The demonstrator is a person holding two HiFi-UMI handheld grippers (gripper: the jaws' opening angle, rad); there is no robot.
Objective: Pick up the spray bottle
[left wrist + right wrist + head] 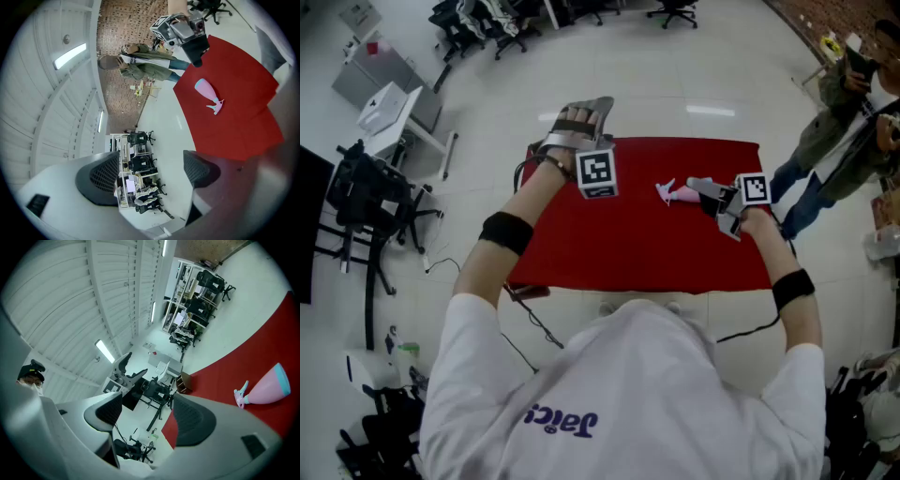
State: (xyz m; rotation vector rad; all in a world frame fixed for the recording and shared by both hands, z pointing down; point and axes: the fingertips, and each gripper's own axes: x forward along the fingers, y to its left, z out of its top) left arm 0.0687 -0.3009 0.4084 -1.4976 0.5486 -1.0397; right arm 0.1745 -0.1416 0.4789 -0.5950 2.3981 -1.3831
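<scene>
White floor [694, 75] and office chairs [675, 11] surround the red tabletop [628, 244]. The pink spray bottle [675, 194] lies on its side there, with its nozzle pointing away from the right hand-held gripper [705, 187]. That gripper's jaws stand apart with nothing between them. The bottle rests just beside them, seemingly not touching. The left hand-held gripper [586, 108] is over the tabletop's far left corner, well apart from the bottle, its jaws also apart and empty. A person [844, 122] stands at the right.
</scene>
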